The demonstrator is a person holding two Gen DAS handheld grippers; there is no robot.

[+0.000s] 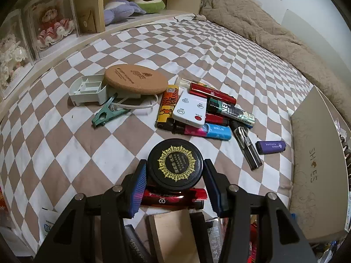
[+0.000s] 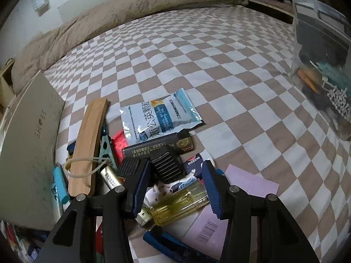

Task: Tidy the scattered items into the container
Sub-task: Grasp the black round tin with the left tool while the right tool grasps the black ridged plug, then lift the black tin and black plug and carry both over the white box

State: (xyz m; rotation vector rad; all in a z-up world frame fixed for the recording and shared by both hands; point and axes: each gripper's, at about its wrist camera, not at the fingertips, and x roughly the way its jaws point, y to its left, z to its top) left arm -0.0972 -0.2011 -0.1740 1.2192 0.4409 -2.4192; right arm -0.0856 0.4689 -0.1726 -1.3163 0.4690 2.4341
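My left gripper (image 1: 174,164) is shut on a black round tin (image 1: 175,153) with a gold emblem, its blue pads pressing on both sides. The tin hangs just above a red lighter (image 1: 173,199). Beyond it on the checked sheet lie a heap of lighters (image 1: 166,107), a white remote (image 1: 190,111), a cork coaster (image 1: 136,79) and a green clip (image 1: 107,111). My right gripper (image 2: 176,166) stands open over a pile. A clear yellow lighter (image 2: 179,201) lies slantwise under its jaws, beside a black ribbed piece (image 2: 167,164). A beige shoe box lid (image 2: 28,142) stands at the left.
A white-green plastic tray (image 1: 87,91) sits under the coaster's edge. A purple lighter (image 1: 271,146) lies near the shoe box lid (image 1: 311,175). In the right wrist view are a sachet (image 2: 158,116), a wooden strip (image 2: 87,149), pink paper (image 2: 250,182) and a clear bag (image 2: 322,54). A beige blanket (image 1: 263,28) lies behind.
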